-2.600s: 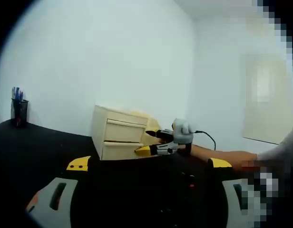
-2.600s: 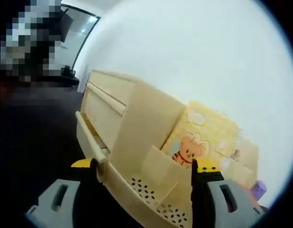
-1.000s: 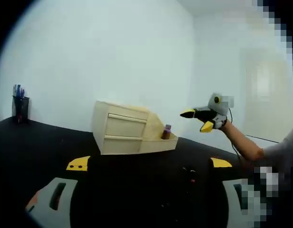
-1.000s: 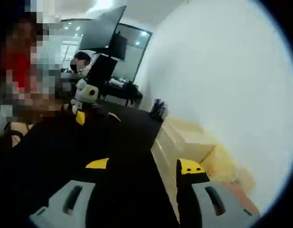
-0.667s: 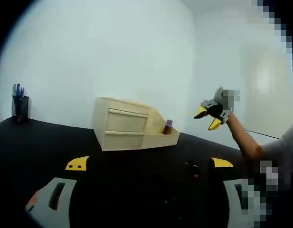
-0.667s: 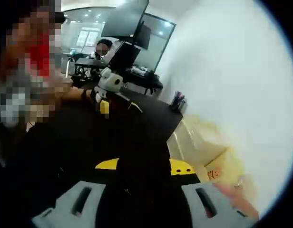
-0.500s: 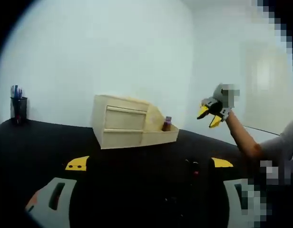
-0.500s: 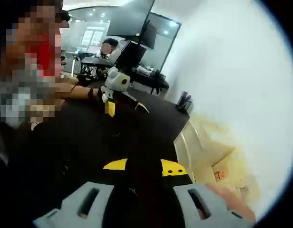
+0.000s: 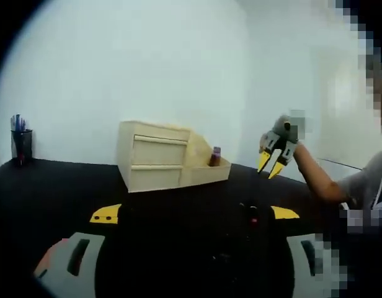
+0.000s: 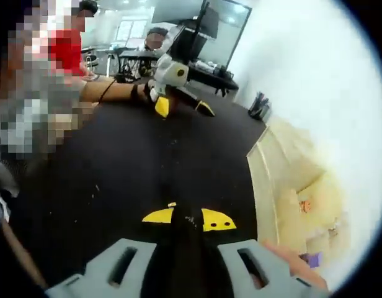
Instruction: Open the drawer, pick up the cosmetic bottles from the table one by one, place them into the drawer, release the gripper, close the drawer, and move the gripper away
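**Right gripper swings clear of the closed drawer unit**

The right gripper [image 9: 273,166], pressed against the drawer unit 2.6 seconds ago, has since lifted away and turned; it hangs in the air to the right of the unit, its yellow tips pointing down toward the black surface [image 9: 67,186]. Its own view has swung round to look across the surface, where its jaws [image 10: 187,218] rise nearly closed, tips close together, with nothing between them.

Nearest in the left gripper view, the left gripper [image 9: 194,214] stays low over the surface with its jaws spread wide and empty. Beyond it, small dark items with a red spot [image 9: 253,218] lie on the surface. Farther back stands the pale wooden drawer unit [image 9: 155,163], both drawer fronts flush. A small purple-capped bottle [image 9: 214,156] stands in the open tray on the unit's right side. A forearm [image 9: 315,180] reaches in from the right, carrying the right gripper. At far left, against the white wall, a dark pen holder [image 9: 20,146] stands well apart from the unit.

In the right gripper view, the left gripper [image 10: 182,102] shows across the surface, held on an outstretched arm, jaws parted. The drawer unit [image 10: 284,180] runs along the right edge, with something purple [image 10: 313,259] low beside it.
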Demonstrator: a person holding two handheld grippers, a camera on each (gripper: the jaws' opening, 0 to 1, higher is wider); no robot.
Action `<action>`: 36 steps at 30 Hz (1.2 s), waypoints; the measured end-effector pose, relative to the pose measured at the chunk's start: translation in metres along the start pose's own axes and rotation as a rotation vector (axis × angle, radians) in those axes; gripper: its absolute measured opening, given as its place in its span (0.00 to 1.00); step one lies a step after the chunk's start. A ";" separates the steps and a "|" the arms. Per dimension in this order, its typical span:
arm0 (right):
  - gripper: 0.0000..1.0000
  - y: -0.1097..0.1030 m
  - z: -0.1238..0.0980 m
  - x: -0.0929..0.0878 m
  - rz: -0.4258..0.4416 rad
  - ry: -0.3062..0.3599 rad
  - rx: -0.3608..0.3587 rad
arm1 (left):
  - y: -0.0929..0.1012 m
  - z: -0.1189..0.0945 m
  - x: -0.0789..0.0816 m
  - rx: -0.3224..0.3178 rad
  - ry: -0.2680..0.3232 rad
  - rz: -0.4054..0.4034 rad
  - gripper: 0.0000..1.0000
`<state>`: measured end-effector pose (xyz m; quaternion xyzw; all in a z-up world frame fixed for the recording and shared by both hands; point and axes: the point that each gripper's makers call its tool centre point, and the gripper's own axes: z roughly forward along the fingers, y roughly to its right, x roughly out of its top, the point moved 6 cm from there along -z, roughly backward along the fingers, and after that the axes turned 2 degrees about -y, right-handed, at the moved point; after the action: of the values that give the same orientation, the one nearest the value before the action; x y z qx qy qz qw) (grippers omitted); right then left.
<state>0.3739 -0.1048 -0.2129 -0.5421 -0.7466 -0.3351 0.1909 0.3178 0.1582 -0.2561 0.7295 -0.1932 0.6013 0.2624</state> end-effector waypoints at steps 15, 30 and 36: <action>0.12 0.013 0.027 -0.039 -0.011 -0.191 0.063 | 0.055 0.024 0.037 -0.100 -0.068 -0.013 0.64; 0.11 0.021 0.044 -0.050 -0.038 -0.158 0.145 | 0.102 0.052 0.022 -0.145 -0.257 0.107 0.53; 0.07 0.024 0.041 -0.048 -0.005 -0.111 0.150 | 0.106 0.055 0.026 -0.174 -0.252 0.095 0.53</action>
<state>0.4159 -0.1037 -0.2656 -0.5420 -0.7805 -0.2480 0.1887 0.3022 0.0416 -0.2228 0.7637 -0.3104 0.4976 0.2697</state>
